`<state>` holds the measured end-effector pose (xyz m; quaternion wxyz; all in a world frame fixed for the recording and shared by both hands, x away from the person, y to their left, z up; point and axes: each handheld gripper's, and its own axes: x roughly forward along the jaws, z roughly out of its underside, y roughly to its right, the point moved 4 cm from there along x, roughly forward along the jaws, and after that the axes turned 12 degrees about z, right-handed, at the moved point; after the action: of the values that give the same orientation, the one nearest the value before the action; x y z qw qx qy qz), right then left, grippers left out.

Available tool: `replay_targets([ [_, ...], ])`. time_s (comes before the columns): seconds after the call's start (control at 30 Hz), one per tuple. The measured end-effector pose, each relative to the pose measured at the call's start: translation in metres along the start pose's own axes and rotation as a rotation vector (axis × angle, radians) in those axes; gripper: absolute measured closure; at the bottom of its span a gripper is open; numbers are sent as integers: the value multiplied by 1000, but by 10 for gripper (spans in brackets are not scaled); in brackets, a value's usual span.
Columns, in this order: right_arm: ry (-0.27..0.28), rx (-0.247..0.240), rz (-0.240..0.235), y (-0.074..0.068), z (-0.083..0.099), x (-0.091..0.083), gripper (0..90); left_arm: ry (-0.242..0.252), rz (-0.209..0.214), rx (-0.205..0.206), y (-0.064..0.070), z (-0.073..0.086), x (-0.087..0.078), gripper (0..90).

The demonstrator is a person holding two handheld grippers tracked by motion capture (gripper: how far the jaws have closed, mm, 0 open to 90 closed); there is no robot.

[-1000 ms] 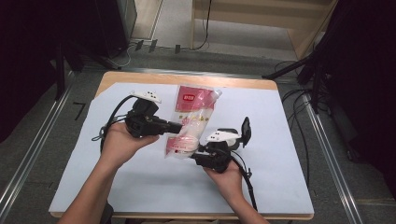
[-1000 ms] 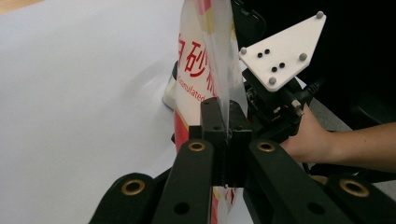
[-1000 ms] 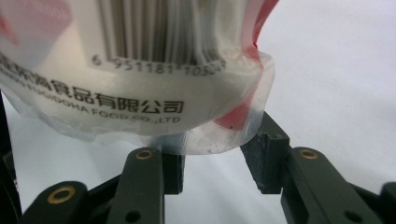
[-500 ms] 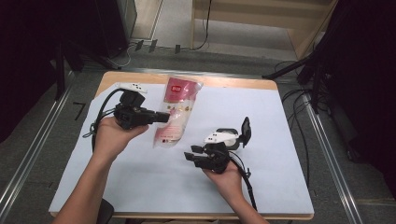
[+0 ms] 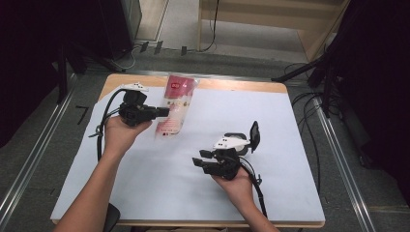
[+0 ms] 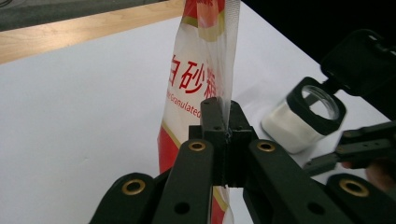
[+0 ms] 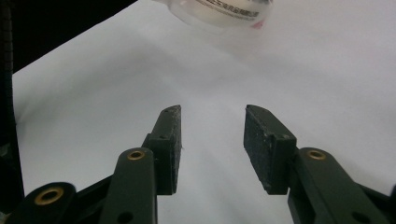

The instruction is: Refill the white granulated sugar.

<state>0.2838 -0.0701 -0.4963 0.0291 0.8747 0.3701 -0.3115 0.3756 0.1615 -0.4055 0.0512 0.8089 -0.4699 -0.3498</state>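
A clear bag of white sugar with red print (image 5: 173,110) hangs lifted over the back left of the table. My left gripper (image 5: 163,112) is shut on its side edge. In the left gripper view the jaws pinch the bag's sealed seam (image 6: 225,119), and the bag (image 6: 196,84) rises upright above them. My right gripper (image 5: 199,158) stands open over the middle of the table with nothing between its pads (image 7: 167,140). The bag's rounded lower end (image 7: 219,10) shows at the top of the right gripper view. A small jar of white sugar (image 6: 303,116) stands behind the right gripper, its black flip lid (image 5: 253,135) open.
A white sheet (image 5: 145,183) covers the wooden table (image 5: 232,85). Cables trail from both grippers. My right gripper's jaws (image 6: 359,144) reach into the left gripper view beside the jar. The floor and dark stands surround the table.
My left gripper has carried the bag to the left and toward the back, away from the right gripper. The right gripper has stayed almost in place, open.
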Motion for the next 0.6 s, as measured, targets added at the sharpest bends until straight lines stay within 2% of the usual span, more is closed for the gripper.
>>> replay_targets([
  [0.2,-7,8,1,2,1,-1,572,-27,-17,-10,-18,5,16,900],
  [0.23,-8,8,-1,2,1,-1,572,-41,-33,1,-21,7,18,900],
  [0.27,-14,7,-2,3,1,-1,572,-28,-31,10,-22,8,19,900],
  [0.33,-16,11,-5,3,2,0,571,-16,-1,-6,-24,9,19,900],
  [0.43,-23,12,-4,5,2,0,572,-8,5,-11,-25,13,17,900],
  [0.6,-14,12,-6,5,1,-3,571,-29,23,11,-22,20,13,900],
])
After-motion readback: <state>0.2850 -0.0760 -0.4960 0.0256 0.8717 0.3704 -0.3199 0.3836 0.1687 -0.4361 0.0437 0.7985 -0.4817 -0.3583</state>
